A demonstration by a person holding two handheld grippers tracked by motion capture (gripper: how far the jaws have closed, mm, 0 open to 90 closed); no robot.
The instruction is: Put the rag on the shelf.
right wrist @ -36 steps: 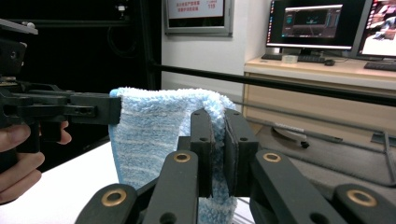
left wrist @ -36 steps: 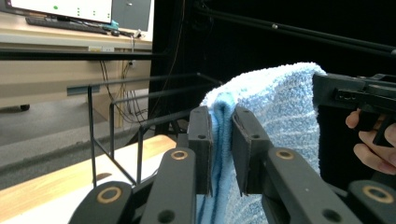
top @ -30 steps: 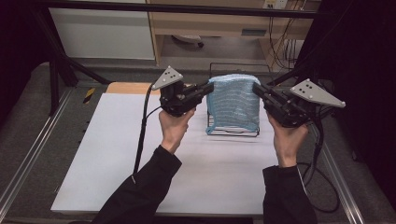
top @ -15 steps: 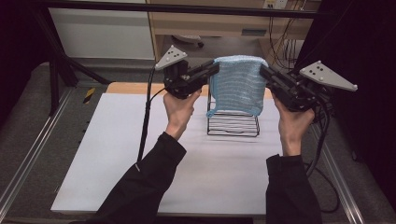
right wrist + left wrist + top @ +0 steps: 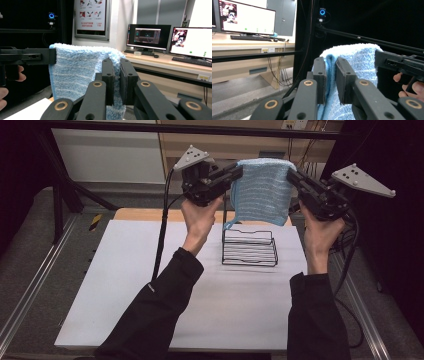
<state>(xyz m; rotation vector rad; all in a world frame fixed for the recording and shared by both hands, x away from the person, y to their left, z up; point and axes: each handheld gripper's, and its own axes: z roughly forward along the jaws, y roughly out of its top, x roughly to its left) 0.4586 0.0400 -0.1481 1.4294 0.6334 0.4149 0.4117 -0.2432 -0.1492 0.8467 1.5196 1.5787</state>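
Left tool (image 5: 239, 170) clenched on the left top corner of the blue towel (image 5: 262, 187); towel hangs spread in the air above the wire rack (image 5: 249, 247) on the white worktop (image 5: 125, 285); right tool (image 5: 291, 175) clenched on its right top corner

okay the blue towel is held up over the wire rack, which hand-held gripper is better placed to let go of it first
Probably the right hand-held gripper: both clamp the blue towel at its top corners, but the towel's low tail hangs under the left hand-held gripper, just above the wire rack.
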